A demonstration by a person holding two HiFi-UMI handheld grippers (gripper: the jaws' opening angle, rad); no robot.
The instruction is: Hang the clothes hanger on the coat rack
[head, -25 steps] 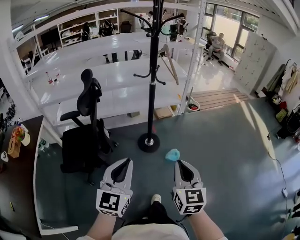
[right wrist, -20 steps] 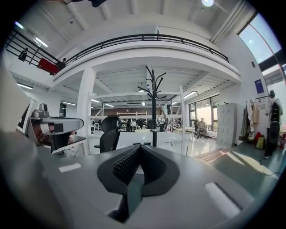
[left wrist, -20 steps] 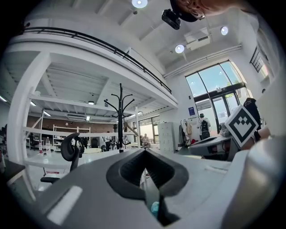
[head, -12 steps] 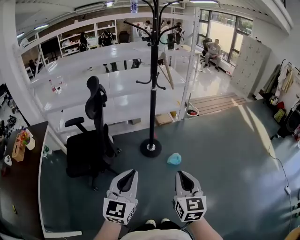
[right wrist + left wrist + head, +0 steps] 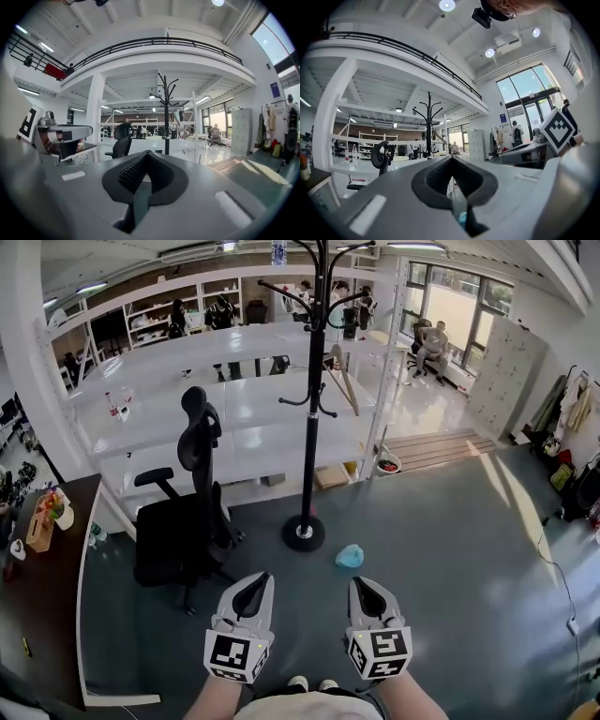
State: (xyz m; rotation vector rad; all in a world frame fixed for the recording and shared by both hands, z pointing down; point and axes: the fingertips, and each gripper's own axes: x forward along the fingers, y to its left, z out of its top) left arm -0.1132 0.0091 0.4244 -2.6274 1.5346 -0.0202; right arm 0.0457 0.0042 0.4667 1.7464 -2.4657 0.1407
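The black coat rack (image 5: 314, 381) stands on the grey floor ahead of me, its round base (image 5: 303, 533) beyond both grippers. It also shows far off in the left gripper view (image 5: 428, 124) and the right gripper view (image 5: 166, 117). A pale wooden piece shaped like a hanger (image 5: 341, 371) sits just right of the pole; I cannot tell whether it hangs on the rack. My left gripper (image 5: 262, 577) (image 5: 451, 157) and right gripper (image 5: 357, 581) (image 5: 146, 153) are held low and side by side. Both are shut with nothing in them.
A black office chair (image 5: 183, 512) stands left of the rack. A small teal object (image 5: 350, 556) lies on the floor by the base. White shelving (image 5: 187, 418) runs behind, a dark desk (image 5: 37, 577) is at the left, and a seated person (image 5: 433, 343) is far back.
The view has risen and shifted slightly, so the rack and chair sit a little further right. Both grippers stay shut and side by side, almost unmoved.
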